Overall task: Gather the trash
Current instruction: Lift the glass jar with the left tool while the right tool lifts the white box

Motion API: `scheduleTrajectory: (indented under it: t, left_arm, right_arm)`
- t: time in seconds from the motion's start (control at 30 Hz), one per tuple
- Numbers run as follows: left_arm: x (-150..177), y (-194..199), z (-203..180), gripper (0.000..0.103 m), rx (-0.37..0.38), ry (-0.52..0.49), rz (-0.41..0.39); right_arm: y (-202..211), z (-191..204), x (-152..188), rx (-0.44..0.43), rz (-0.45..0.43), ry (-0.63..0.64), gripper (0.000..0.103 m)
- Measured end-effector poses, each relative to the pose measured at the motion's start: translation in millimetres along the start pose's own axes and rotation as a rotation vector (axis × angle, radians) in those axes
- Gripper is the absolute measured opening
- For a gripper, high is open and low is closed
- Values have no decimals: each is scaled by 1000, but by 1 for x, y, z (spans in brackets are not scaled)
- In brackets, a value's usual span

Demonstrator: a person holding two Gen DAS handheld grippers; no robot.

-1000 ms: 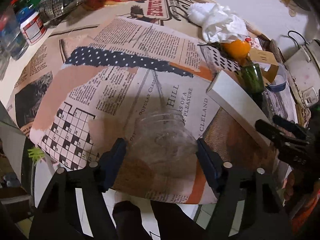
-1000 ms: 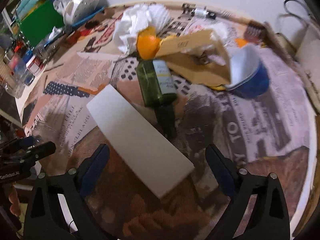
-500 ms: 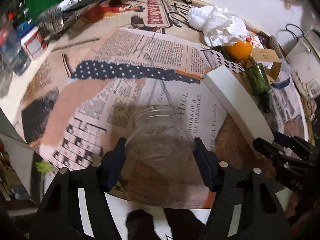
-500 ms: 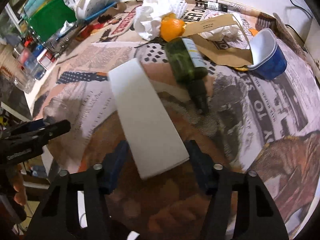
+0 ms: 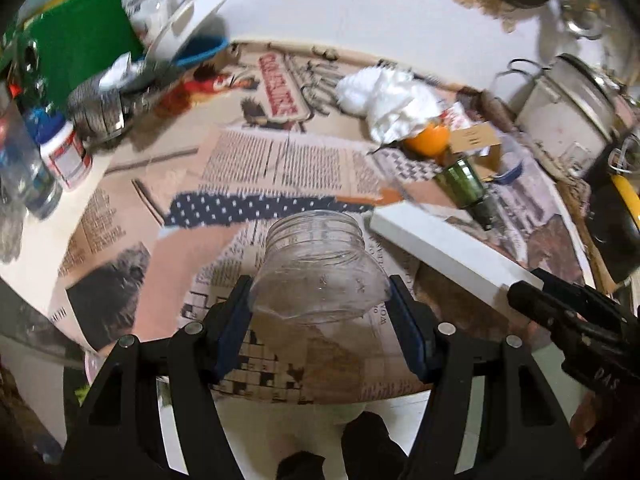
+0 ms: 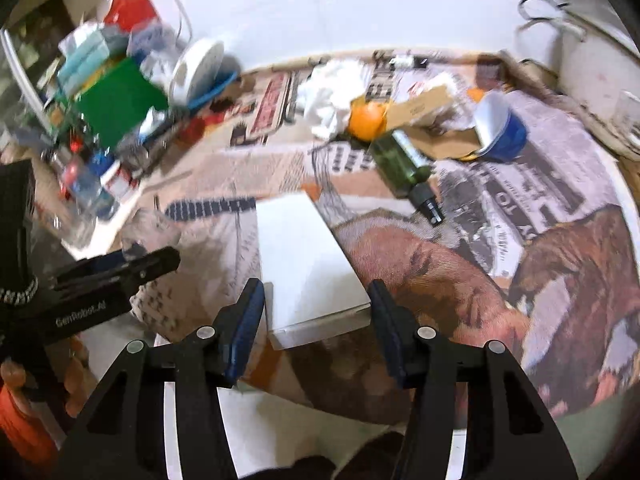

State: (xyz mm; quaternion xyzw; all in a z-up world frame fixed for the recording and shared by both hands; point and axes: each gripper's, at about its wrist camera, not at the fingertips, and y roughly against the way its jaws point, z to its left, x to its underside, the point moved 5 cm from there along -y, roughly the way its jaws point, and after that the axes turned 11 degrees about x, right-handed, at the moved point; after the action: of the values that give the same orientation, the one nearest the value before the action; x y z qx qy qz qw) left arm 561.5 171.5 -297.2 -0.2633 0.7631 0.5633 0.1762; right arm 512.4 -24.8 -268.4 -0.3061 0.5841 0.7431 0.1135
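My left gripper [image 5: 320, 300] is shut on a clear plastic jar [image 5: 318, 264] and holds it tilted above the near edge of the newspaper-covered table [image 5: 256, 160]. My right gripper [image 6: 316, 304] is shut on the near end of a flat white box [image 6: 308, 264], its pads against both long sides. The box also shows in the left wrist view [image 5: 452, 252]. A green glass bottle [image 6: 404, 164] lies beyond the box, beside an orange [image 6: 366, 120] and crumpled white tissue [image 6: 328, 96].
A blue cup [image 6: 500, 132] and brown cardboard [image 6: 424, 108] lie at the back right. Clutter with a green box [image 6: 120, 100] and small bottles [image 5: 66, 156] fills the back left. A white rice cooker [image 5: 572, 116] stands to the right.
My left gripper closed on the jar and lifted it toward me. My right gripper narrowed from wide open and closed on the white box's end.
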Motion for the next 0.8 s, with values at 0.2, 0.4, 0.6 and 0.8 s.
scheduleTrajectory:
  t: [0.2, 0.4, 0.6, 0.8]
  left_arm:
    - [4, 33, -6, 65, 48, -47, -40]
    - [18, 47, -17, 65, 68, -57, -32]
    - [31, 47, -28, 65, 55, -52, -19]
    - [37, 48, -29, 65, 59, -20, -8]
  right_arm:
    - [26, 1, 6, 92, -70, -58, 50]
    - [40, -9, 13, 222, -97, -64, 50]
    - [-1, -23, 31, 221, 29, -35, 50]
    - [-35, -28, 40, 154, 146, -33, 50]
